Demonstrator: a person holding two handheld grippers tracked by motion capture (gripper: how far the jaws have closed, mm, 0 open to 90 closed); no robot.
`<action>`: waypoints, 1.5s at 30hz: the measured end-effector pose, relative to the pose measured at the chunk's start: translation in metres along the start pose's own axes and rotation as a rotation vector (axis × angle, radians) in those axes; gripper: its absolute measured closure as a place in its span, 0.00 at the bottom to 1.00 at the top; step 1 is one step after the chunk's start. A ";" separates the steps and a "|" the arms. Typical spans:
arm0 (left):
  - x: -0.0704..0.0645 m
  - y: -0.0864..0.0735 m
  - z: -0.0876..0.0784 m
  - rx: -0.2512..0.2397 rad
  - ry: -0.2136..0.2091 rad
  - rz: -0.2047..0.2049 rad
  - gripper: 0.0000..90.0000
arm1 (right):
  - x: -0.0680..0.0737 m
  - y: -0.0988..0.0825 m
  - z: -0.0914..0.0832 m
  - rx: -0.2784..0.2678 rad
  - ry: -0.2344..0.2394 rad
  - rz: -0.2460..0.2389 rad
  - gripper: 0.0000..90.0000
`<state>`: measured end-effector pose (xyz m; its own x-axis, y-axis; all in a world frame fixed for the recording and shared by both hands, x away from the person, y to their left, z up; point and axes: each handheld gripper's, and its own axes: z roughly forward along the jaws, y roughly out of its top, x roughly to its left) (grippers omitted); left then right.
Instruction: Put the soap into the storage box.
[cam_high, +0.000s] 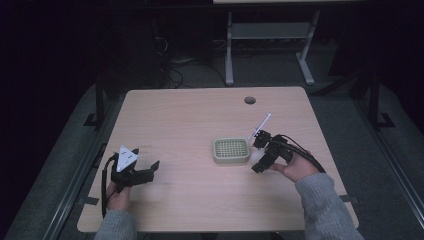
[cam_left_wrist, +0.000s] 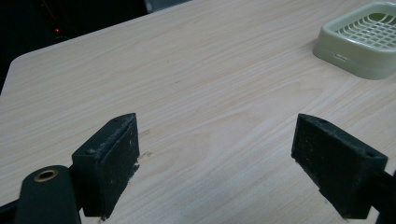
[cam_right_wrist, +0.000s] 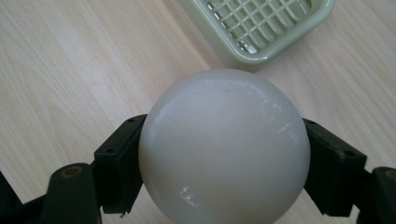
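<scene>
Right gripper clenched on white ball, jaws pressing both sides, above desk. Green grid tray just ahead. Left gripper released, jaws wide apart, tray ahead-right.

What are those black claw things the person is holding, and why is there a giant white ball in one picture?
They are grabbing tools, one in each hand. The top picture looks down from above at a wooden table. The left gripper has its jaws wide open, holding nothing. The right gripper squeezes a white ball between its jaws. The other two pictures come from little cameras riding on each tool, so the ball looks giant because it is very close. On the table sits a pale green tray with a grid inside, right beside the ball.
</scene>
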<state>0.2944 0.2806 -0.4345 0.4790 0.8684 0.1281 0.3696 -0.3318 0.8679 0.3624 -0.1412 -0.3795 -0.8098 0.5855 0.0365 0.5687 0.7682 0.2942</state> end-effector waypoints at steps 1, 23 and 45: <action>0.000 0.000 0.000 0.000 0.000 -0.001 0.17 | 0.000 0.001 0.000 -0.001 0.006 -0.001 0.26; 0.001 0.000 -0.001 -0.001 -0.002 -0.006 0.16 | -0.004 0.025 0.000 0.017 0.016 -0.023 0.26; 0.001 0.000 -0.001 0.001 0.000 -0.004 0.17 | -0.004 0.051 0.002 0.030 0.025 -0.048 0.26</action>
<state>0.2941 0.2815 -0.4344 0.4776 0.8697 0.1243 0.3723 -0.3285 0.8680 0.3952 -0.1041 -0.3667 -0.8393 0.5416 0.0474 0.5330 0.8026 0.2678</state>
